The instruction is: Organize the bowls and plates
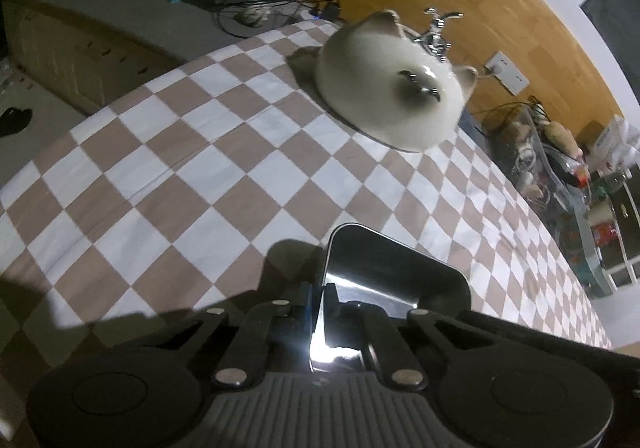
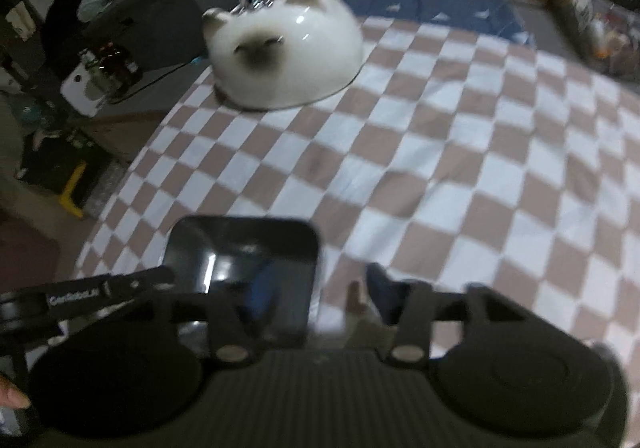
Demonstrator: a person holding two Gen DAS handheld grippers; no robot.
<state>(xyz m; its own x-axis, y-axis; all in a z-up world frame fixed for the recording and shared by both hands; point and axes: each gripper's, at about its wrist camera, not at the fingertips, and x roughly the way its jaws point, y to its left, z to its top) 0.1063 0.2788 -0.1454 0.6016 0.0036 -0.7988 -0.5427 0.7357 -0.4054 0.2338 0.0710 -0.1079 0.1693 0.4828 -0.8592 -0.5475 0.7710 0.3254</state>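
- The left gripper (image 1: 320,312), at the bottom centre of the left wrist view, had its jaws clamped on the rim of a black square plate (image 1: 384,272); the plate's glossy inner face showed just above the fingers.
- The black square plate extended up and to the right from the jaws, above the checked cloth (image 1: 192,168) that filled the middle of that view.
- A white cat-face bowl (image 1: 392,88) lay upside down on the cloth in the upper right of the left wrist view, well apart from the plate.
- Chrome hooks of a metal rack (image 1: 436,32) rose just behind the bowl, at the upper right.
- In the right wrist view, the right gripper (image 2: 316,300) sat at the bottom centre with its fingers apart; one blue-padded finger lay over the plate at lower left, the other at lower right over the cloth.
- Whether the right pads touched the plate could not be determined; the view was blurred.
- The same plate appeared at the lower left centre of the right wrist view, with the left gripper's arm reaching its left edge.
- The overturned bowl appeared in the upper centre of the right wrist view, on the far corner of the cloth.
- A fingertip (image 2: 12,396) showed at the lower left edge.
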